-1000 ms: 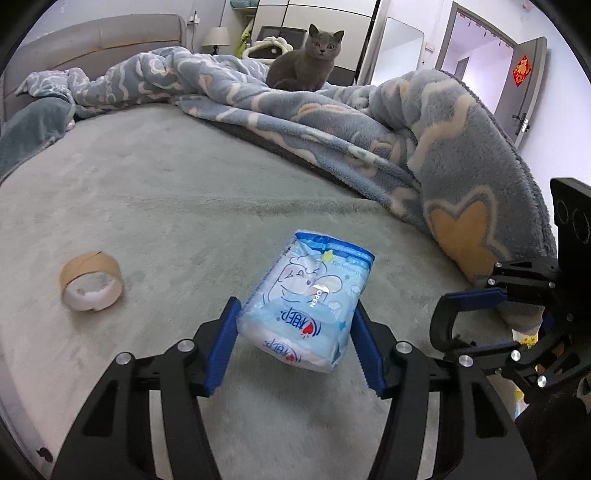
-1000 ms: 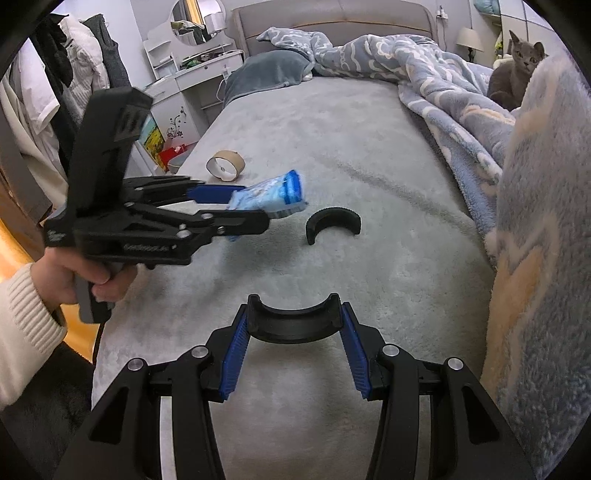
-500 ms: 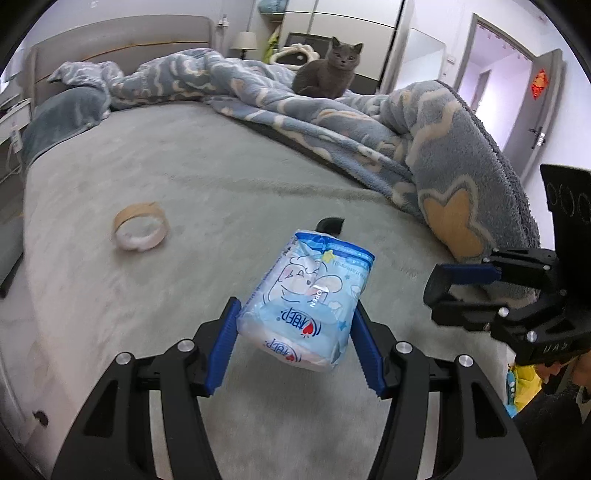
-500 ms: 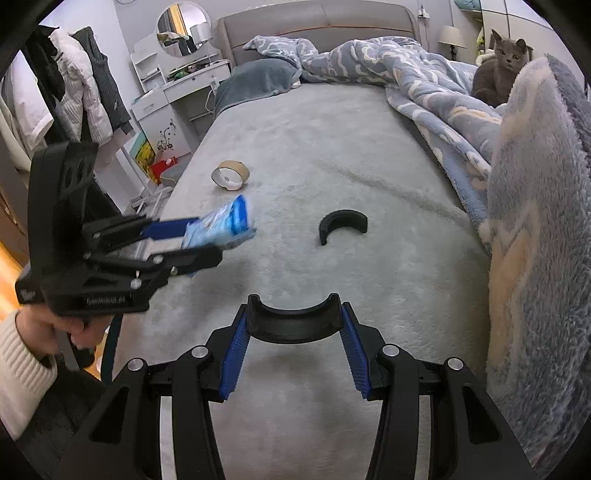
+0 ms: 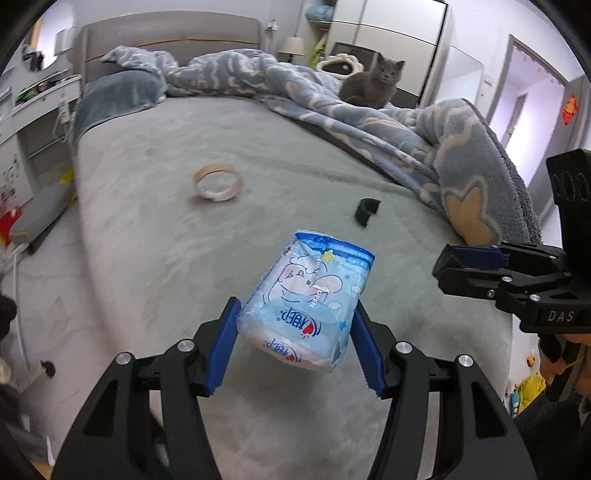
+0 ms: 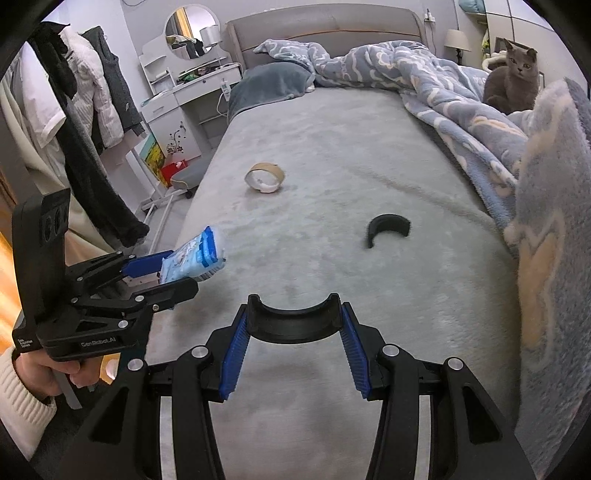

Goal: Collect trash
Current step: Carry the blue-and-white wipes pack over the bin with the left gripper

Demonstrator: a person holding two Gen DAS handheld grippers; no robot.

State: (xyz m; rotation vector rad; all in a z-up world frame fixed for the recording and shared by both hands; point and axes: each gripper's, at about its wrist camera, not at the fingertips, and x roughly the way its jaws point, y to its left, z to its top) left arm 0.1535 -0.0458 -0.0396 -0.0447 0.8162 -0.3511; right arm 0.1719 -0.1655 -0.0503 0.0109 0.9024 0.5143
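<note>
Bedroom, grey plush bed (image 6: 332,140) with padded headboard; white dressing table with round mirror (image 6: 190,33) and a rack of hanging coats (image 6: 85,96) along one side, seen from the right wrist.

Items on the bed:
- Tape roll (image 5: 218,182), brown cardboard core with white edge, lying on the bare cover, well apart from both grippers.
- Black curved piece (image 6: 388,229), half-ring shape, lying loose on the cover between the tape roll and the blanket.
- Blue-and-cream patterned blanket (image 5: 369,122), rumpled along the far and right-hand side.
- Grey cat (image 5: 373,85), sitting on the blanket near the far edge, facing the cameras.
- Dark grey pillow (image 6: 269,85) by the headboard.

Items held:
- Left gripper (image 5: 293,343): blue pads clamped on a tissue pack (image 5: 310,295), light blue wrapper with a cartoon print and the word OPEN. Pack raised clear of the bed, near its side edge in the right wrist view. Hand (image 6: 40,369) in a cream knitted sleeve grips the handle.
- Right gripper (image 6: 293,339): blue pads clamped on a second black curved piece (image 6: 293,321), spanning the gap with its ends turned up, raised above the cover.
</note>
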